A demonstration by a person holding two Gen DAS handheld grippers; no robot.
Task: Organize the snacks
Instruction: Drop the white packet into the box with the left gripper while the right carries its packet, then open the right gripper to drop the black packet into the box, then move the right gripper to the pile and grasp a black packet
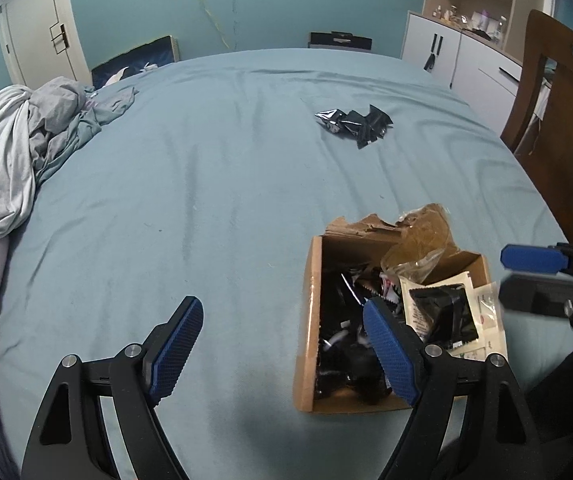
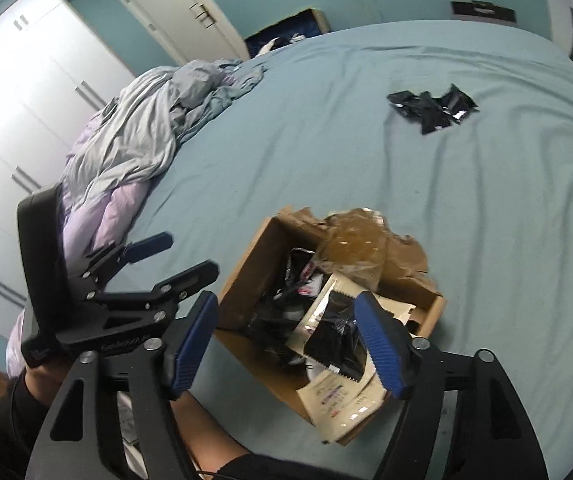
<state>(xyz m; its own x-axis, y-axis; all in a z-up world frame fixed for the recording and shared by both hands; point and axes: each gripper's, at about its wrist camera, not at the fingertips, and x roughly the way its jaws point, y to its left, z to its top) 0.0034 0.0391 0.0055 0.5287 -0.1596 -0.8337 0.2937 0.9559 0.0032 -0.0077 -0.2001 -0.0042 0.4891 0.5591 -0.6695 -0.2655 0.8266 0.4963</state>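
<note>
Right wrist view: right tongs (image 2: 286,344) hang spread, empty, over the snack-filled cardboard box (image 2: 246,276) on the bed (image 2: 486,240); left tongs (image 1: 282,344), also spread, beside it. Crowded packets (image 2: 334,340) risk a multiple pickup, judging by overlap.

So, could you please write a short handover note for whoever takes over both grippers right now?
Left hand-held gripper: open, holds nothing, near the cardboard box's left wall.
Right hand-held gripper: open, holds nothing, over the box, around a black packet without gripping it.
A small pile of black packets lies farther out on the bed; that sorting looks done.
Left to do: the box is still full of black and cream packets.
</note>
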